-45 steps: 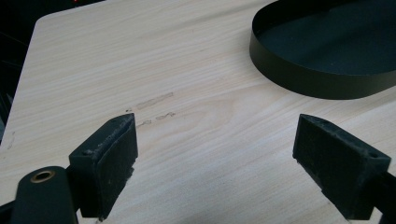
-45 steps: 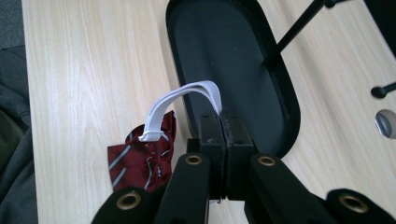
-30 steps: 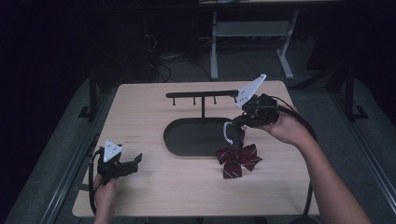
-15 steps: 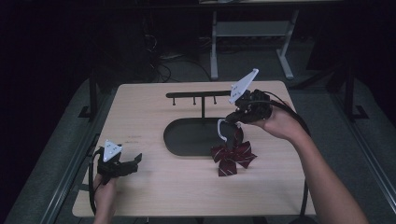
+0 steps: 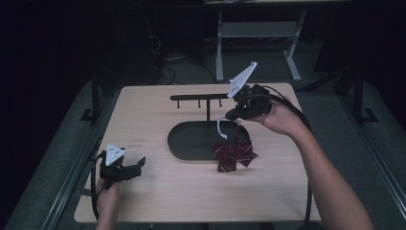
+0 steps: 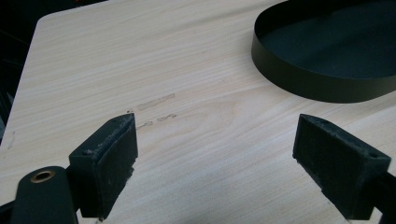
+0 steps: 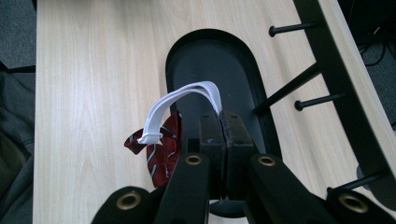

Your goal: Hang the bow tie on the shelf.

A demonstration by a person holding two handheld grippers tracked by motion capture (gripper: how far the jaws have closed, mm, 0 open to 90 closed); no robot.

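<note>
Bow tie (image 5: 233,155) hangs by its strap below right hand-held gripper (image 5: 233,115)

The left gripper (image 5: 135,165) lay low at the near left, held in the person's left hand (image 5: 108,199), its two black jaws standing wide apart with nothing between them. The right gripper (image 5: 229,116) was raised at the far right, gripped by the right hand (image 5: 280,120), forearm extended from the near right. Its jaws pointed downward, pressed fully together.
</note>
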